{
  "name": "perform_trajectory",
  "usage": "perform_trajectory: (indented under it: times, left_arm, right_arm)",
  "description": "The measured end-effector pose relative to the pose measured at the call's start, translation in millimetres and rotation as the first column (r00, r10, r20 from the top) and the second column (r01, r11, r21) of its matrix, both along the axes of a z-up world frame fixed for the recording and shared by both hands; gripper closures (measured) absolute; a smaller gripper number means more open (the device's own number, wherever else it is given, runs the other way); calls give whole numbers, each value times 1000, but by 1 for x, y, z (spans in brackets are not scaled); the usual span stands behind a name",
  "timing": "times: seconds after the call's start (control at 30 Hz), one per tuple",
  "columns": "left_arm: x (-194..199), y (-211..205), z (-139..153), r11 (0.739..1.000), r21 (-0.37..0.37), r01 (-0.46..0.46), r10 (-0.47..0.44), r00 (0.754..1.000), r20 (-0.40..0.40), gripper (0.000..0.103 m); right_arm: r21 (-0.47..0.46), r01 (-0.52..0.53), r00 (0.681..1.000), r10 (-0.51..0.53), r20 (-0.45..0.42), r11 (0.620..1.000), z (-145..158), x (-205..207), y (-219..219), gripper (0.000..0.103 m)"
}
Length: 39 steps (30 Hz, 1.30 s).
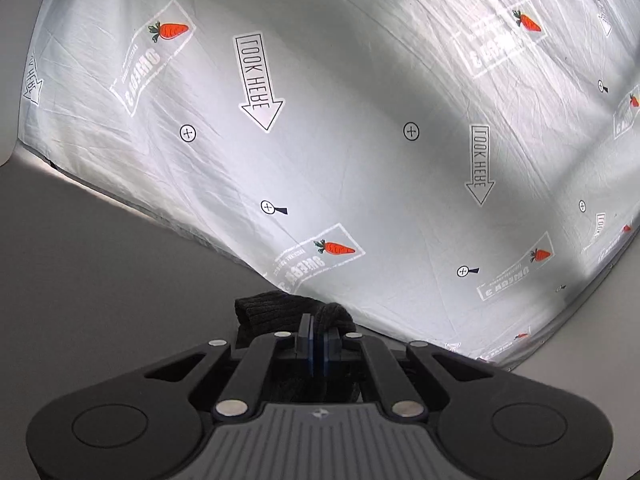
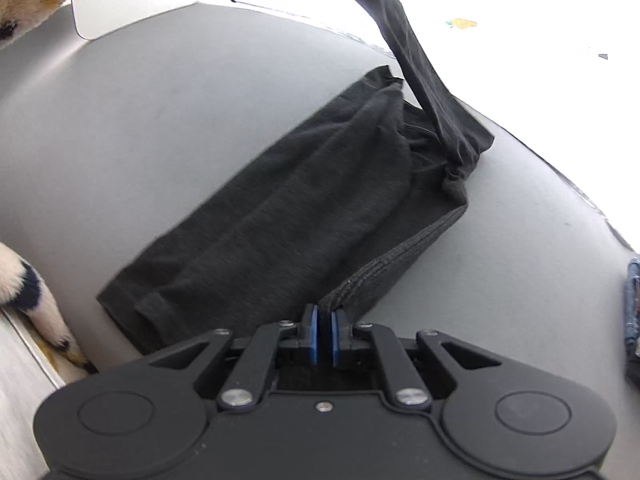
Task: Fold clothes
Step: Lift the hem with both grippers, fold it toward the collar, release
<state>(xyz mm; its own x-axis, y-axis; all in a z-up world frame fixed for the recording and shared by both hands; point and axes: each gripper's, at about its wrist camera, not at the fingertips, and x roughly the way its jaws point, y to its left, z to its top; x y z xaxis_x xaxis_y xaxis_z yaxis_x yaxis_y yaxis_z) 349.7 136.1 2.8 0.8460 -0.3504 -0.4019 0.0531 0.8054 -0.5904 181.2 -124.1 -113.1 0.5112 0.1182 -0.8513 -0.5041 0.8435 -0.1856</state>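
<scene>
A dark grey knit garment (image 2: 288,208) lies partly folded on a grey surface (image 2: 160,100) in the right wrist view. My right gripper (image 2: 324,328) is shut on its ribbed hem (image 2: 400,256). A strip of the garment (image 2: 412,60) rises up and away toward the top of that view. My left gripper (image 1: 319,336) is shut on a bunched ribbed part of the same dark garment (image 1: 280,308), held above the surface.
A white sheet printed with carrots and arrows (image 1: 340,140) covers the area beyond the grey surface (image 1: 100,280). A plush toy (image 2: 28,288) lies at the left edge of the right wrist view. Blue denim (image 2: 632,300) shows at the right edge.
</scene>
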Motion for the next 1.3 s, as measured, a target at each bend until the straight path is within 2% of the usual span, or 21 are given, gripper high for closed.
perform_trajectory:
  times: [0.1, 0.27, 0.37, 0.43, 0.47, 0.53, 0.6, 0.67, 0.73, 0.8, 0.87, 0.93, 1.0, 1.03, 1.13, 1.23, 1.27, 1.3]
  left_arm:
    - [2, 22, 10, 994, 60, -88, 87, 996, 23, 99]
    - [8, 58, -5, 990, 14, -142, 143, 988, -49, 99]
    - [8, 66, -17, 988, 2, -151, 151, 985, -89, 99]
    - [5, 67, -24, 989, 3, -149, 149, 983, -105, 99]
    - [4, 67, -26, 989, 7, -145, 145, 984, -107, 99]
    - [2, 65, -28, 992, 8, -129, 130, 986, -107, 99]
    - [0, 62, -29, 994, 9, -113, 113, 988, -106, 99]
    - [0, 55, -27, 997, 7, -81, 81, 992, -98, 99]
    - [-2, 45, -23, 999, 15, -36, 38, 996, -83, 99]
    - [-4, 28, -17, 998, 41, 49, -46, 996, -71, 99]
    - [-12, 0, -11, 982, 85, 170, -165, 985, -54, 99]
    - [-20, -29, -6, 950, 123, 287, -283, 958, -51, 99]
    - [-35, -64, -6, 892, 165, 421, -415, 907, -69, 99]
    - [-44, -83, -7, 852, 199, 484, -476, 875, -88, 99]
    - [-77, -142, -28, 695, 325, 641, -617, 764, -188, 99]
    - [-103, -186, -78, 574, 337, 746, -665, 665, -340, 95]
    - [-108, -194, -95, 556, 329, 763, -659, 646, -385, 92]
    - [-110, -202, -114, 549, 315, 774, -639, 632, -438, 90]
  right_arm:
    - [88, -16, 997, 22, -72, 996, -8, 6, 13, 96]
    - [145, -19, 977, 50, -210, 989, -29, 8, 26, 95]
    - [143, 6, 958, 35, -283, 990, -42, 11, 30, 84]
    - [190, 22, 953, 37, -301, 982, -40, 13, 27, 73]
    - [224, 33, 949, 39, -313, 974, -38, 14, 24, 71]
    - [328, 77, 936, 45, -348, 942, -33, 17, 9, 61]
    - [419, 166, 924, 8, -383, 893, -28, 19, -11, 59]
    - [439, 274, 915, -92, -393, 856, -26, 20, -32, 58]
    - [419, 367, 895, -193, -401, 830, -26, 22, -50, 58]
    - [415, 432, 876, -264, -403, 800, -25, 23, -65, 58]
    - [423, 478, 861, -315, -401, 770, -22, 23, -82, 58]
    - [425, 493, 856, -337, -391, 759, -21, 22, -91, 58]
    - [428, 499, 856, -350, -381, 753, -21, 21, -97, 58]
    - [430, 501, 856, -357, -373, 751, -20, 20, -100, 58]
    - [439, 505, 857, -371, -358, 743, -18, 18, -109, 58]
    - [457, 523, 848, -387, -362, 719, -22, 19, -122, 58]
    - [460, 531, 844, -393, -365, 712, -22, 19, -125, 58]
    - [460, 542, 837, -403, -370, 704, -22, 19, -131, 58]
